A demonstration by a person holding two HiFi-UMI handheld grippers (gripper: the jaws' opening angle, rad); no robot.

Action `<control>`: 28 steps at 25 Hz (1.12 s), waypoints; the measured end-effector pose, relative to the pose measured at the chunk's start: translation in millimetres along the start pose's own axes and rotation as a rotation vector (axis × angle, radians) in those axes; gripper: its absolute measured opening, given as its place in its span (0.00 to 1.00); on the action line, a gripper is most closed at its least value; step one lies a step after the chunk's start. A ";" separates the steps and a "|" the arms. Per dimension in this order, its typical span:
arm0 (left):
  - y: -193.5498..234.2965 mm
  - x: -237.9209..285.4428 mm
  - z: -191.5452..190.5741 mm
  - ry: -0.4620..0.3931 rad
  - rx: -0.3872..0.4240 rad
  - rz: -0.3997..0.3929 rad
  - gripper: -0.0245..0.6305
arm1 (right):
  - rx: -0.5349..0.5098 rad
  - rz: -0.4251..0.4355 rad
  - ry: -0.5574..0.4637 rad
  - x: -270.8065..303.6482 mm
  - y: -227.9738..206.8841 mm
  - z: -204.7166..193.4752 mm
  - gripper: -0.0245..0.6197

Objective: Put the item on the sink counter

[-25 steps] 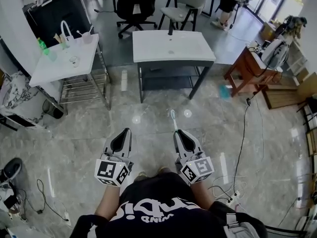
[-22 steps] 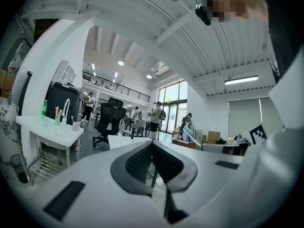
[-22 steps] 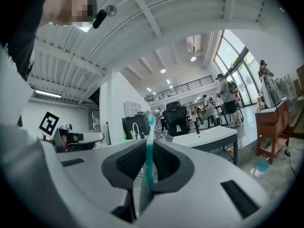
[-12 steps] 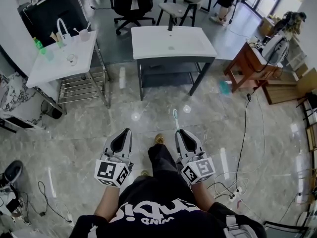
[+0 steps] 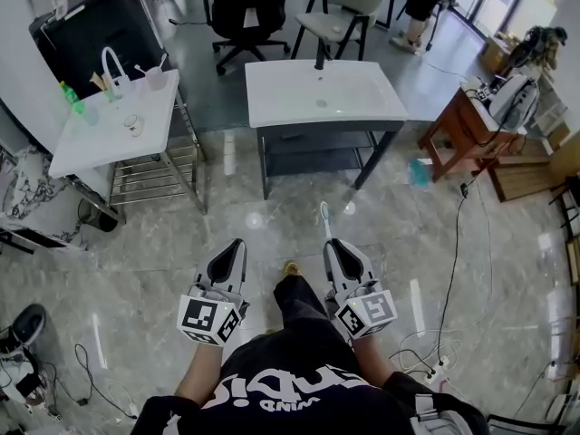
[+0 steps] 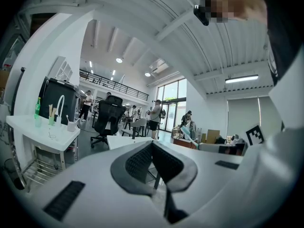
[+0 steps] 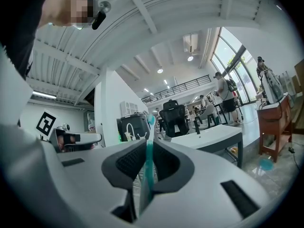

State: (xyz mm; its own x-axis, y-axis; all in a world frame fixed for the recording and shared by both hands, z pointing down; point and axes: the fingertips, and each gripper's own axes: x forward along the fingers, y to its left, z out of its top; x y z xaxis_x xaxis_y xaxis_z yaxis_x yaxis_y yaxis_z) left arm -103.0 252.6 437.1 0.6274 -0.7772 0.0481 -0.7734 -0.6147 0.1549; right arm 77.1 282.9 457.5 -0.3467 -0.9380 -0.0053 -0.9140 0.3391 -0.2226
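**Right tongs (image 5: pixel 328 243) carry the toothbrush (image 5: pixel 324 217) toward the sink counter (image 5: pixel 299 93)**

Head view: both tongs are held low over the floor. The toothbrush points forward out of the right pair, and the sink counter stands far ahead, well apart from it. Since a second ago a leg has stepped forward between the tongs and the counter looks slightly nearer, so I judge this is the walk-up and placing has not begun.

Left gripper view: the left tongs (image 6: pixel 152 148) are pressed together with nothing between them.

Right gripper view: the right tongs pinch the teal handle, and the counter lies far right.
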 end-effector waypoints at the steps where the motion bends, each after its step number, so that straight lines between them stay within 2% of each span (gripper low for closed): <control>1: 4.1 7.8 1.6 0.001 0.000 -0.001 0.07 | -0.003 0.001 -0.001 8.2 -4.0 2.5 0.13; 11: 28.4 97.6 23.5 0.012 -0.006 -0.009 0.07 | -0.001 0.026 0.003 83.5 -56.1 31.3 0.13; 22: 60.0 187.5 45.4 -0.014 -0.005 0.072 0.07 | -0.001 0.109 0.023 170.3 -120.6 49.4 0.13; 28: 73.8 217.0 49.8 -0.024 -0.012 0.125 0.07 | -0.011 0.150 0.033 204.2 -143.7 57.2 0.13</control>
State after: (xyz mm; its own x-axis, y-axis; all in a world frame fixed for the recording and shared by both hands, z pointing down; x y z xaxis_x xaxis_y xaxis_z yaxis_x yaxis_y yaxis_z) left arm -28.5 31.8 409.8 0.5234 -0.8509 0.0446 -0.8445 -0.5110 0.1605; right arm 149.7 38.6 432.5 -0.4858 -0.8741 -0.0057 -0.8537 0.4759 -0.2115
